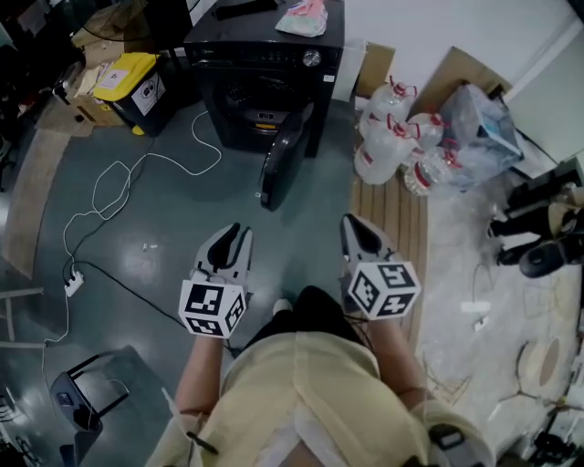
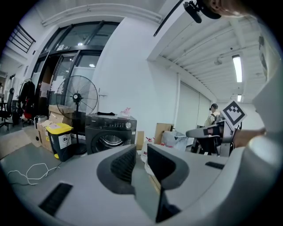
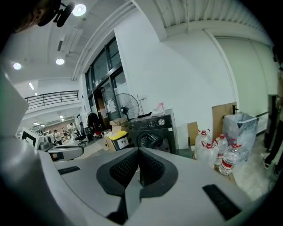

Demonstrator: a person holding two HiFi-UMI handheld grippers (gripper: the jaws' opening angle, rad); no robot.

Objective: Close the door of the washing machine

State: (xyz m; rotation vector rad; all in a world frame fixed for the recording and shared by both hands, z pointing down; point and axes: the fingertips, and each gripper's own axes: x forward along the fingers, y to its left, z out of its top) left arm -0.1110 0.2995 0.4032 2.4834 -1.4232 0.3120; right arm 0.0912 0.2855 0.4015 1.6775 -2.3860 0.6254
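Note:
A black front-loading washing machine (image 1: 265,64) stands on the floor ahead of me, also in the left gripper view (image 2: 110,132) and the right gripper view (image 3: 152,130). Its round door (image 1: 283,160) is swung wide open toward me. Both grippers are held in the air well short of the door, touching nothing. My left gripper (image 1: 228,244) (image 2: 141,154) is open, with a narrow empty gap between its pads. My right gripper (image 1: 359,235) (image 3: 139,154) is shut, its pads meeting at the tips with nothing between them.
A yellow-lidded bin (image 1: 137,87) and boxes stand left of the machine. Large water bottles (image 1: 392,141) cluster to its right beside a wooden board (image 1: 392,214). A white cable (image 1: 119,182) runs across the floor to a power strip (image 1: 73,283). A pink bag (image 1: 306,16) lies on the machine.

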